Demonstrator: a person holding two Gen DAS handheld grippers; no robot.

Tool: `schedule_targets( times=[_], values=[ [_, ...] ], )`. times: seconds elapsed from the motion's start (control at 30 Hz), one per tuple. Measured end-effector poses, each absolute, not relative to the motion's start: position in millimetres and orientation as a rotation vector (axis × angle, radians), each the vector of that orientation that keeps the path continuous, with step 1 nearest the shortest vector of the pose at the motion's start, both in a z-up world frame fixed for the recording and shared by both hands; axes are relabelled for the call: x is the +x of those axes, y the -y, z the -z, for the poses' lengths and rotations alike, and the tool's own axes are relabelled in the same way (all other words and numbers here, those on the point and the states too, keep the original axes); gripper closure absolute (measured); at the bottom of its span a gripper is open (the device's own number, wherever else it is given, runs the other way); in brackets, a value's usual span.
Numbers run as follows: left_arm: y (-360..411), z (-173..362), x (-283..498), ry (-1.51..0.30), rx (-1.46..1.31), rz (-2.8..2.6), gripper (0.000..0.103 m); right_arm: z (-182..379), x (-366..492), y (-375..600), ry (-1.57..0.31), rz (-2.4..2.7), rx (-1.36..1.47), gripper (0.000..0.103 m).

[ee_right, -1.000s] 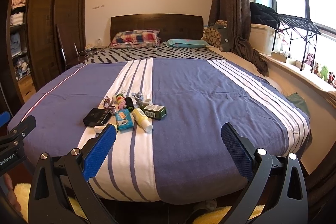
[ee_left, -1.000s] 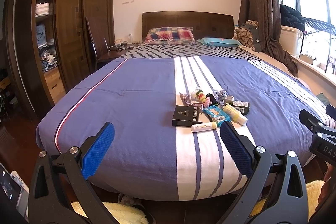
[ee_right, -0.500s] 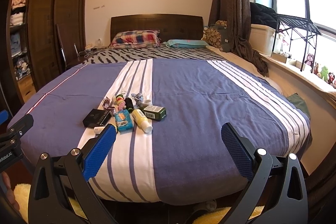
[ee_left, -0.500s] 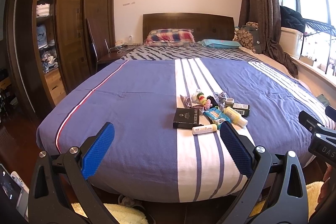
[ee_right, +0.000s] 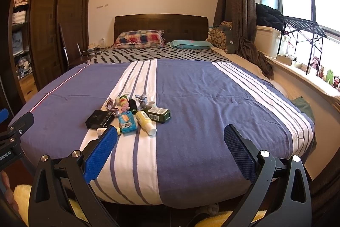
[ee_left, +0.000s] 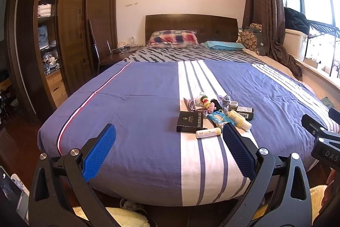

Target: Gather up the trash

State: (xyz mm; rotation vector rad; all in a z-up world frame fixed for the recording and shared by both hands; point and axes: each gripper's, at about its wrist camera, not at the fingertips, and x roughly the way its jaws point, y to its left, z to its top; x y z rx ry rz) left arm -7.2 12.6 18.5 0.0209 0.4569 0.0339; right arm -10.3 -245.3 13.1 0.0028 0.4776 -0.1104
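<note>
**Small litter heaped near the foot of the bed, both grippers empty**

The trash lies in one loose heap on the white stripe of the bed (ee_left: 131, 99) cover, near the foot edge and well apart from the pillows at the head. In it can be made out a flat black box (ee_left: 190, 122), a small white tube (ee_left: 208, 133) at the side nearest the foot edge, a blue packet (ee_right: 126, 122), a yellow bottle (ee_right: 145, 121), a dark green box (ee_right: 159, 114) and, on the far side, a tangle of wrappers (ee_left: 207, 102) and crumpled scraps that cannot be told apart.

The left gripper (ee_left: 169, 150) is held short of the foot edge with its fingers spread wide and nothing between them. The right gripper (ee_right: 170, 150) is likewise held wide and empty, with the heap seen off its left finger.

All the pieces are judged light. The black box is likely stiff and flat; it would best be taken across its narrow width, from an edge, since it lies flush on soft cloth. The tube and the bottle are round and probably smooth, so they may roll or slip; a hold across the middle of the body is advised. The packet and wrappers are soft and will crush; they may be pinched anywhere, though the cover could be caught with them. No bin or bag is seen in either view.
</note>
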Motion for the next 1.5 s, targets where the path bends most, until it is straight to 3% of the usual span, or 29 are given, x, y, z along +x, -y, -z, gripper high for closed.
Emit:
schedule_targets(
  times=[1.5],
  values=[
    [-12, -3, 12, -0.505, 0.035, -0.034, 0.008, 1, -1, 249, -0.502, 0.113, 0.016, 0.003]
  ],
)
